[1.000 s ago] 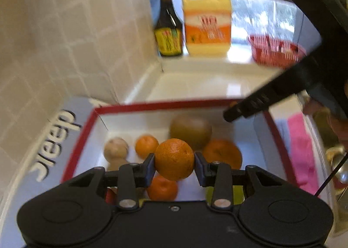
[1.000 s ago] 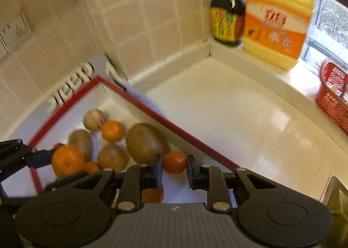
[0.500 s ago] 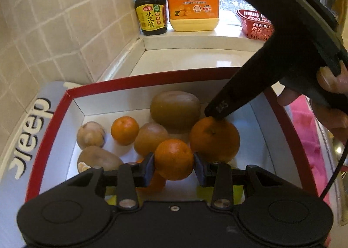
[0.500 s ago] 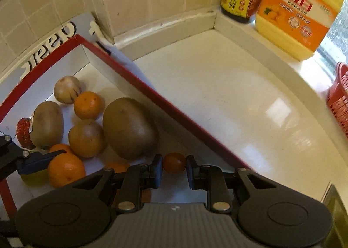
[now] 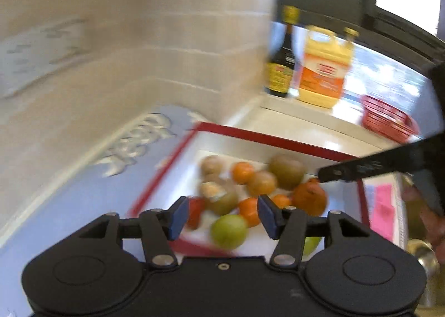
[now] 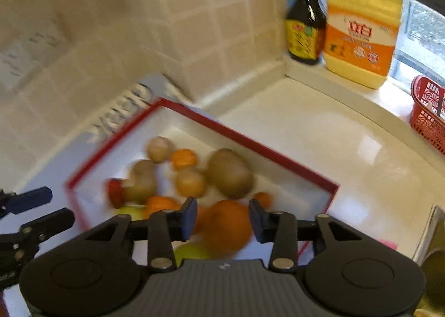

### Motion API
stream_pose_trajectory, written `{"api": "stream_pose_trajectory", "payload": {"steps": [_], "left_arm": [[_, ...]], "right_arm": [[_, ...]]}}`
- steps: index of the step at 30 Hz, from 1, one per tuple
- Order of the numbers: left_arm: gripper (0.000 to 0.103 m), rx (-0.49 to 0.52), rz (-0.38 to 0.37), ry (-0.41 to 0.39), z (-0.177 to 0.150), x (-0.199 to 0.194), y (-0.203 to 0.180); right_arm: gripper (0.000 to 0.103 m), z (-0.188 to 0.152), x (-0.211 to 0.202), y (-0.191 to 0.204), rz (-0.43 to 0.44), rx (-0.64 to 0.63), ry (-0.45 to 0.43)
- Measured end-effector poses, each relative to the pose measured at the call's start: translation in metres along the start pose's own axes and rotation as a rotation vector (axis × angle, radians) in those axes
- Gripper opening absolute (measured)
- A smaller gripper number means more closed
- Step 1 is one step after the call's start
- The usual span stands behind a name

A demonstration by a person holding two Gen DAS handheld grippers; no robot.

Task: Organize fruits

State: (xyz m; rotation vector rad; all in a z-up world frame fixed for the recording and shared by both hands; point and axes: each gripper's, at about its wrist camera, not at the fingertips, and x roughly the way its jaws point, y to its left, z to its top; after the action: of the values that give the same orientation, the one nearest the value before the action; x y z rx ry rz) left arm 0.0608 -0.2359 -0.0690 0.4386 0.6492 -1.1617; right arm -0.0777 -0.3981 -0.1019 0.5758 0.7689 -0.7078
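Note:
A white box with a red rim (image 5: 267, 137) (image 6: 250, 144) holds several fruits: oranges, brown kiwis, a green apple (image 5: 228, 231) and a red fruit (image 5: 194, 212). My left gripper (image 5: 219, 215) is open and empty above the box's near edge. My right gripper (image 6: 222, 218) is open and empty above a large orange (image 6: 226, 226) in the box. A small orange (image 6: 262, 199) lies near the box's right corner. A big kiwi (image 6: 229, 174) lies mid-box. The right gripper's fingers (image 5: 361, 169) show above the box in the left wrist view. Both views are blurred.
A dark sauce bottle (image 6: 304, 25) and a yellow detergent jug (image 6: 361, 30) stand on the window ledge. A red basket (image 6: 429, 111) sits at the right. Tiled wall runs along the left. A pink cloth (image 5: 385, 208) lies right of the box.
Both grippers have opened and let go of their oranges, which now lie in the box. Both grippers have pulled back and up from the box.

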Motion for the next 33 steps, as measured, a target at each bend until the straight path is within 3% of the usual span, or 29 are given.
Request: {"api": "stream_pose_trajectory", "payload": {"steps": [3,8,13,16,22,33], "left_arm": [[0.08,-0.072,0.102,-0.084,-0.009,-0.047,0.0],[0.081,-0.157,0.21,-0.235,-0.01,-0.127,-0.007],[0.083,-0.19,0.36,-0.256,-0.004,-0.17,-0.021],[0.083,-0.221,0.428,-0.239,-0.011,-0.18,-0.032],[0.083,-0.249,0.43,-0.165,-0.033,-0.183,-0.044],[0.083,-0.323,0.467,-0.113,-0.044,-0.178,-0.042]], "right_arm": [[0.045,-0.004,-0.04,0.024,0.072,-0.047,-0.064],[0.062,-0.013,-0.119,0.07,0.122,-0.178,-0.256],[0.072,-0.03,-0.168,0.098,0.141,-0.243,-0.353],[0.074,-0.042,-0.176,0.102,0.127,-0.256,-0.352],[0.074,-0.059,-0.167,0.104,0.119,-0.265,-0.266],[0.075,-0.073,-0.153,0.112,0.132,-0.3,-0.211]]}}
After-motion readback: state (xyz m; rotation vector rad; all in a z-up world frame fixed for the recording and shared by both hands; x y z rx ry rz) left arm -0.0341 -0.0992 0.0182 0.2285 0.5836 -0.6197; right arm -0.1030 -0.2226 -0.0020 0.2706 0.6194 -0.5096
